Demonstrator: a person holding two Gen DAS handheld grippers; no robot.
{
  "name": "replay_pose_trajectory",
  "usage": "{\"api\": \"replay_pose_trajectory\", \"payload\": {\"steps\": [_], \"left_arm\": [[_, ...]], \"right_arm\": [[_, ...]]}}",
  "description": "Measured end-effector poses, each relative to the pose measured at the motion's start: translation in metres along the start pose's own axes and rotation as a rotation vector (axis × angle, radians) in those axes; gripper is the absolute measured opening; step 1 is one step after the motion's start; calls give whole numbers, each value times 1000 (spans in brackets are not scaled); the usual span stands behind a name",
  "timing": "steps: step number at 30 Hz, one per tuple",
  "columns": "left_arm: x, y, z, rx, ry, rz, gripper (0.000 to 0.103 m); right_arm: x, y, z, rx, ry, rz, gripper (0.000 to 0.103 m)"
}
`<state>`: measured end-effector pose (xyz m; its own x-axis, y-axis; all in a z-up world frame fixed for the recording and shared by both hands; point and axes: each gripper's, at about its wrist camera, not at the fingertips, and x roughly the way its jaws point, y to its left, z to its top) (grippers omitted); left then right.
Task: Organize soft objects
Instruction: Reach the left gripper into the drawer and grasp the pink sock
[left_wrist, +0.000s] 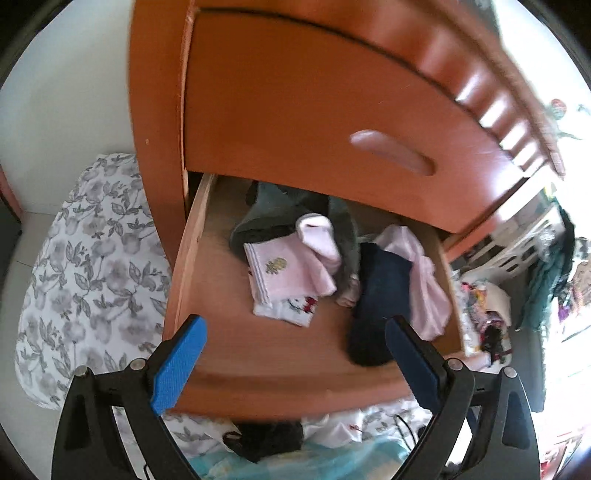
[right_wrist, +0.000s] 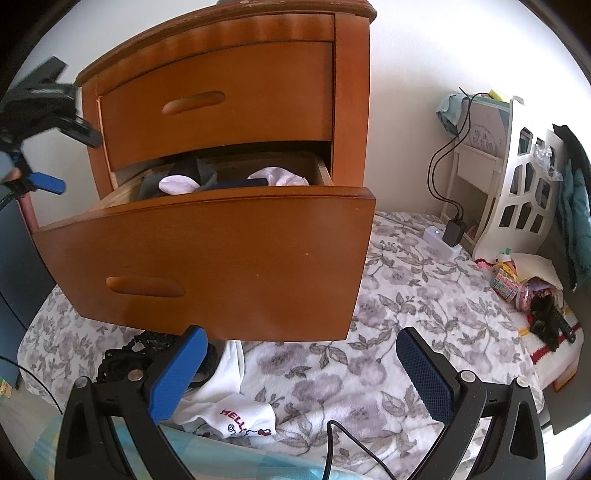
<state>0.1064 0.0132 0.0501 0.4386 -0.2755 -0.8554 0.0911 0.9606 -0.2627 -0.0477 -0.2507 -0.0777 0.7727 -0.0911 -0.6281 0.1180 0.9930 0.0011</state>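
The lower drawer (left_wrist: 192, 258) of a wooden nightstand (right_wrist: 236, 92) is pulled open. Inside lie pink and white socks (left_wrist: 291, 273), a grey-green garment (left_wrist: 266, 218), a dark navy garment (left_wrist: 380, 291) and a pink cloth (left_wrist: 424, 280). My left gripper (left_wrist: 295, 332) is open and empty above the drawer's front edge; it also shows at the left of the right wrist view (right_wrist: 44, 181). My right gripper (right_wrist: 301, 345) is open and empty below the drawer front (right_wrist: 207, 266). A white Hello Kitty garment (right_wrist: 236, 402) and black lace cloth (right_wrist: 147, 350) lie on the floral bedspread (right_wrist: 406, 314).
The upper drawer (right_wrist: 221, 99) is shut. A white power strip with a charger (right_wrist: 443, 236) and a white shelf (right_wrist: 491, 162) stand at the back right. Toys and clutter (right_wrist: 528, 291) lie at the right. A black cable (right_wrist: 351, 443) crosses the bedspread near my right gripper.
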Motion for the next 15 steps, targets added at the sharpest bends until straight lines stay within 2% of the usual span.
{"api": "replay_pose_trajectory", "payload": {"steps": [8,15], "left_arm": [[59,-14,27,37,144,85,97],[98,-12,40,3,220,136,97]], "right_arm": [[5,-2,0,7,20,13,103],[9,-4,-1,15,37,24,103]]}}
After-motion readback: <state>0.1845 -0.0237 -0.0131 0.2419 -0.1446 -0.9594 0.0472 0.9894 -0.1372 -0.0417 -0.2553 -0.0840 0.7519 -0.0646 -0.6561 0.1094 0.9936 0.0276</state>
